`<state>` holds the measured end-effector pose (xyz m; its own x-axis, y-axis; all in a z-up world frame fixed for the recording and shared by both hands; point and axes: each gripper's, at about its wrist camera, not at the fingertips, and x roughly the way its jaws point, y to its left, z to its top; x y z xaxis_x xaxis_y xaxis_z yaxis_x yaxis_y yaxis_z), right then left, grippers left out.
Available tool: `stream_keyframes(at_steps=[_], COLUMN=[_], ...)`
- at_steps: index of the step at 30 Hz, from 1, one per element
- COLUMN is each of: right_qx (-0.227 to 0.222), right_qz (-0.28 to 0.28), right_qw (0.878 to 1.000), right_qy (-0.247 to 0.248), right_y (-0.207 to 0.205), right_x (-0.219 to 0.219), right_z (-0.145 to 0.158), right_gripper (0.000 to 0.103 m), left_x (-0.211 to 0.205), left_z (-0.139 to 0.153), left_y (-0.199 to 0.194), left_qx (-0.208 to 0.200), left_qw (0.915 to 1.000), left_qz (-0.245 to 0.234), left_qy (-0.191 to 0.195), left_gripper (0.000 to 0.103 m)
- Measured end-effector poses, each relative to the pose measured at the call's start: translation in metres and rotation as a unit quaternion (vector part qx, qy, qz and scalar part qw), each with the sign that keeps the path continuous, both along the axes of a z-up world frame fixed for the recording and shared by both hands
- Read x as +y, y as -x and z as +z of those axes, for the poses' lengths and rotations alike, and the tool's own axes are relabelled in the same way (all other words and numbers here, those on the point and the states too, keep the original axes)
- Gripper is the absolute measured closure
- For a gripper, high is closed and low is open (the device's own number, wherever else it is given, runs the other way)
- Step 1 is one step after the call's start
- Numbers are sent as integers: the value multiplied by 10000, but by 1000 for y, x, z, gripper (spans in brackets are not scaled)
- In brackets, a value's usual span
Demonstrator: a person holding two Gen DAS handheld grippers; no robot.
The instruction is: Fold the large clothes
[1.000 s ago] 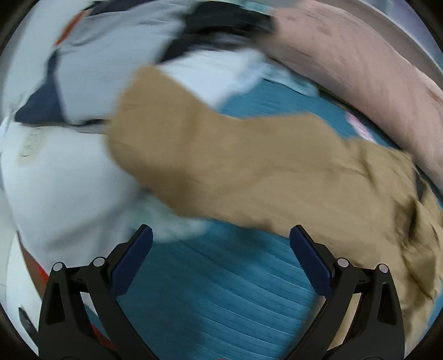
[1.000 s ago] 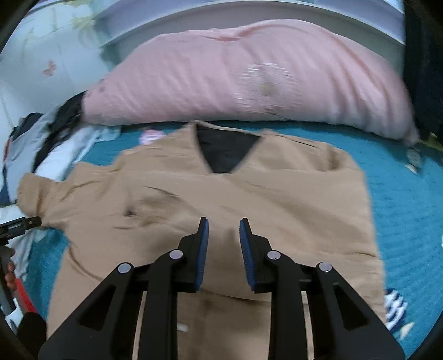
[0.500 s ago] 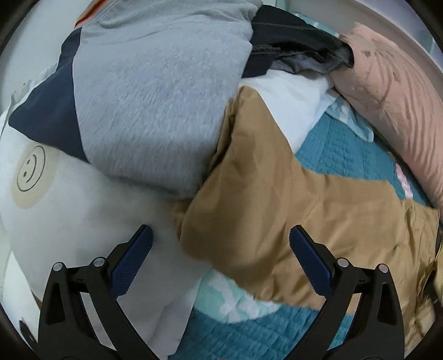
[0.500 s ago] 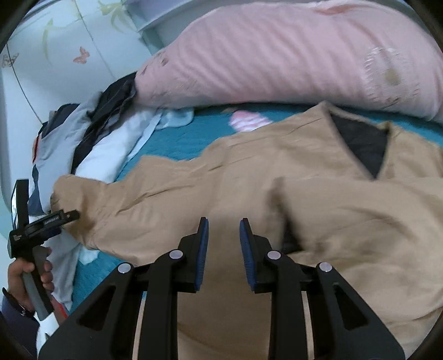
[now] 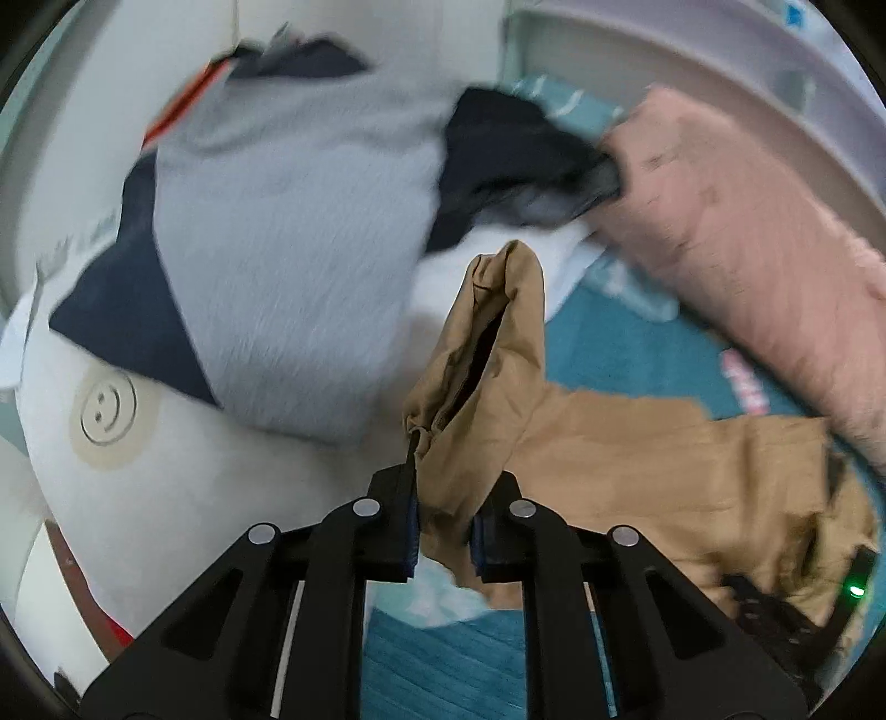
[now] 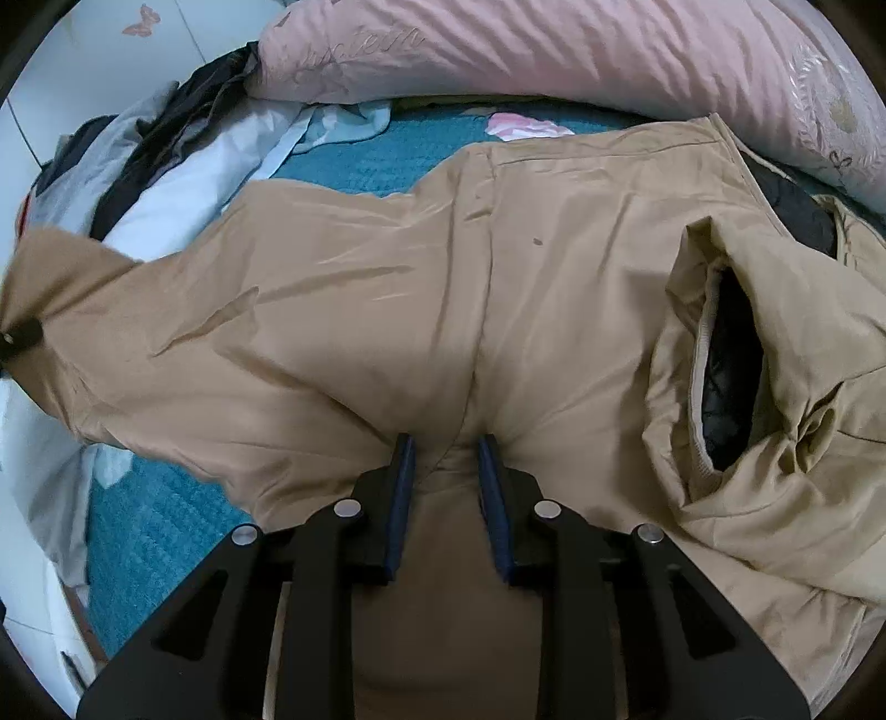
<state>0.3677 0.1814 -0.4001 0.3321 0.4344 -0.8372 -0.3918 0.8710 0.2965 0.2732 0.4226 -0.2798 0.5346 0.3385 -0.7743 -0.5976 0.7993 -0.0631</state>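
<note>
On the bed with the teal quilted cover [image 6: 354, 160], I have a large tan padded jacket with a dark lining [image 6: 554, 266] spread out in front of the long pink pillow [image 6: 554, 50] that runs along the headboard side. My left gripper [image 5: 443, 531] is clamped on the cuff end of the jacket's left-hand sleeve [image 5: 487, 387], and the tan cloth is bunched between the blue pads with the dark sleeve opening standing up above them. From the right wrist view that same sleeve stretches away to the far left edge, where a small black part of the left gripper shows against the cloth. My right gripper [image 6: 447, 487] sits low on the jacket near the seam where sleeve meets body; its jaws are drawn close with a fold of tan fabric between them, though I cannot tell for sure that they pinch it tight. To the right of that gripper the other sleeve [image 6: 736, 376] lies folded over the jacket body, its open cuff showing the dark quilted inside. Beside the jacket, past the held cuff, a heap of other clothes lies on the bed: a grey and navy sweatshirt [image 5: 288, 232], a dark crumpled garment [image 5: 515, 149] touching the pillow's end, and a white garment with a round smiley print [image 5: 111, 410].
</note>
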Motion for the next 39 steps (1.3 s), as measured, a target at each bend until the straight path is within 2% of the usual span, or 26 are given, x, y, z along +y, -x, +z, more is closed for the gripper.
stream_keyframes(at_steps=[2,3,5,6,8,11,14,15,18,21,26,28,30,31,32,33,34,35,37,39], right_qx=[-105,-296,-600,-687,-865,-1033,-1092,-1022,-687,-665,-589,-579,-575,-569,-544,-472,-373,-336,-121,-155], right_qz=[-80,-81,-157,-269,-489,-823,-1156,-1291,-1819,-2201,-2686,-2717,-2737,-2723,-2722,-2682,-2648,-2642,-2585,-2585], right_qw=[9986,9980,9965,9958,9938,9905,9870,9863,9809,9732,9614,9606,9601,9605,9606,9621,9634,9638,9659,9659], right_qy=[-508,-552,-565,-534,-497,-378,-223,-122,-8,-10,108,11,-89,-119,-121,-152,-185,-104,-76,-82], right_y=[4,9,19,22,29,37,45,45,50,55,61,61,58,55,52,48,44,40,36,37], right_x=[-16,-23,-44,-56,-79,-132,-178,-196,-250,-292,-347,-362,-374,-374,-376,-379,-380,-380,-376,-376], right_z=[18,29,48,55,63,69,71,68,57,54,38,34,28,28,25,23,17,13,6,8], right_gripper=[79,80,83,91,99,99,99,99,99,99,99,96,96,96,96,96,96,96,96,96], left_x=[-23,-37,-65,-83,-117,-177,-242,-269,-340,-392,-461,-481,-488,-490,-490,-489,-487,-489,-494,-492], left_z=[26,38,57,66,77,89,89,85,74,52,-6,-38,-68,-79,-88,-93,-95,-94,-89,-78], left_y=[-2,-4,-13,-18,-34,-60,-82,-91,-115,-141,-174,-180,-185,-186,-183,-182,-181,-178,-175,-169], left_qx=[-265,-387,-577,-684,-740,-928,-920,-905,-782,-638,30,438,891,1074,1155,1202,1232,1232,1226,1158], left_qw=[9991,9979,9947,9925,9888,9797,9683,9629,9510,9399,9379,9336,9276,9244,9218,9191,9174,9153,9128,9092], left_qz=[-317,-500,-808,-973,-1254,-1710,-2158,-2333,-2772,-2990,-3133,-3221,-3259,-3260,-3278,-3327,-3367,-3434,-3550,-3686], left_qy=[48,126,249,268,330,490,857,1009,1125,1523,1492,1505,1595,1665,1717,1735,1726,1705,1603,1550], left_gripper=[90,90,89,89,89,89,89,89,89,89,89,89,81,69,53,45,32,25,23,22])
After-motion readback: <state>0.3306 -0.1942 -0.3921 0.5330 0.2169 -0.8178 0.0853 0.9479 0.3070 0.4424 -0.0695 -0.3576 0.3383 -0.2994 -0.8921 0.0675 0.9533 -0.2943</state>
